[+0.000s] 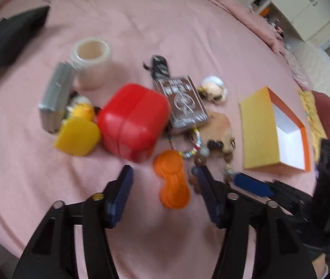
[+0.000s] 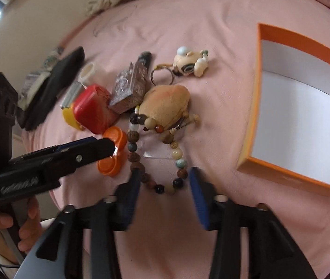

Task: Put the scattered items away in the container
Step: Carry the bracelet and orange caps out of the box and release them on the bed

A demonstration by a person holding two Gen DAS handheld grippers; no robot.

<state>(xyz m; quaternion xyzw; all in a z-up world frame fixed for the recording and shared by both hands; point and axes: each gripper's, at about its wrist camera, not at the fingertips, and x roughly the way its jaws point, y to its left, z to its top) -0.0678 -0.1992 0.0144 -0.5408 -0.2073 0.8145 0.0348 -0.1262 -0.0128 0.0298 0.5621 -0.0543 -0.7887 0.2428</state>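
Note:
Scattered items lie on a pink bed cover. My left gripper (image 1: 162,174) is open, its jaws either side of an orange lens case (image 1: 172,181), which also shows in the right wrist view (image 2: 112,151). My right gripper (image 2: 163,176) is open, its jaws straddling the near end of a bead bracelet (image 2: 165,162). Beyond lie a tan plush pouch (image 2: 165,107), a red box (image 1: 132,121), a card deck (image 1: 183,102), a yellow case (image 1: 77,137) and a small toy keychain (image 2: 190,65). The open orange box (image 2: 304,116), white inside, is empty at the right.
A tape roll (image 1: 91,62), a grey tin (image 1: 54,100), a yellow duck (image 1: 82,110) and a black key fob (image 1: 160,66) lie further back. A black cloth (image 1: 7,39) lies far left. The left gripper (image 2: 48,158) reaches in from the left in the right wrist view.

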